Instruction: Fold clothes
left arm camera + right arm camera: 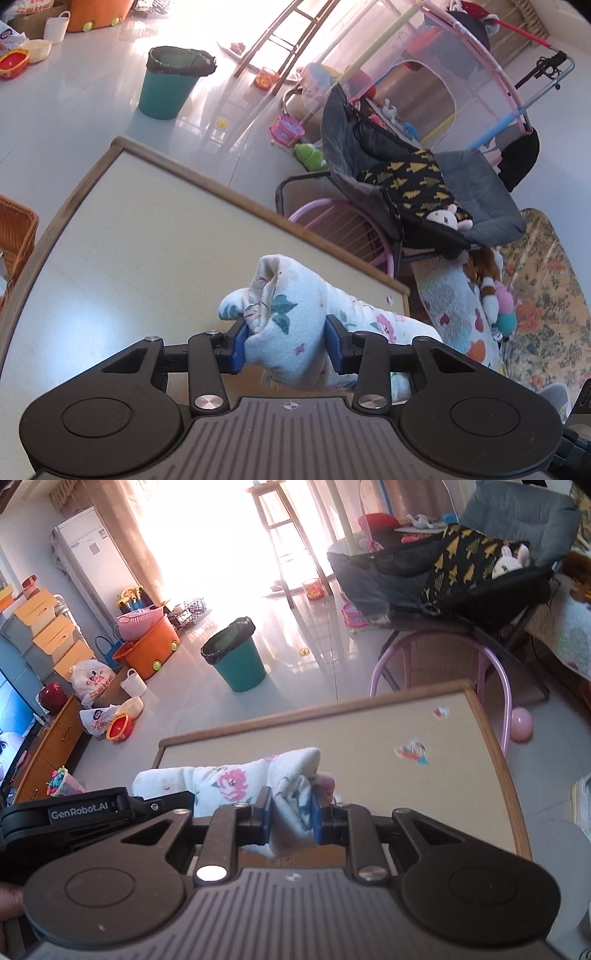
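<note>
Teal bin (240, 657), black liner (228, 635) inside.

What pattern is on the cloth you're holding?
White cloth with pink flowers and teal leaves; clearest in the left wrist view.

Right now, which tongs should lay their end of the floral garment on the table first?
Probably the right tongs: more bare table lies ahead. The left tongs' end of the floral garment sits near the table's edge.

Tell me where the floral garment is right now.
The floral garment is bunched between both claws, over the near part of the beige table: the left claw pinches one end, the right claw the other.
</note>
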A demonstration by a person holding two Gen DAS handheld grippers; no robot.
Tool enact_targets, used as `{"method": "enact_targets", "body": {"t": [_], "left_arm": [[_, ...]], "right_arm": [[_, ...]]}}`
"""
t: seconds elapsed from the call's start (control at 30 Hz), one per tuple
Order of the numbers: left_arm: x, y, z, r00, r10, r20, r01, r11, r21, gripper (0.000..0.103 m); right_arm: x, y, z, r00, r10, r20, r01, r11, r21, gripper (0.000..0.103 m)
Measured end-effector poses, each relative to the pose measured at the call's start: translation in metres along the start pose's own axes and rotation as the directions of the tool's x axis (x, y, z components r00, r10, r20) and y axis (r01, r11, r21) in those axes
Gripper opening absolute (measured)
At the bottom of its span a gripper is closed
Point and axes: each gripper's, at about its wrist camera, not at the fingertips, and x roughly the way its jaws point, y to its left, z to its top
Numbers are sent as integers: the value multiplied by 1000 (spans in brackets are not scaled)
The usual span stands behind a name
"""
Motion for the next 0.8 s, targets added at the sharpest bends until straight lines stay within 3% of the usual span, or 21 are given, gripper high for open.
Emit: {"method": "enact_targets", "body": {"t": [0.3,0.57,0.8], "left_arm": [[50,4,45,999,1,43,0,1000,-11,42],[111,26,64,998,64,-19,-64,998,6,42],[115,50,63,1000,11,-5,-11,1000,-16,48]], "right_arm": [[50,-2,30,1000,-1,21,1,1000,-5,21],[110,-26,27,998,-46,-42,47,998,32,21],[111,-40,15,1000,-11,-18,12,996,86,23]]}}
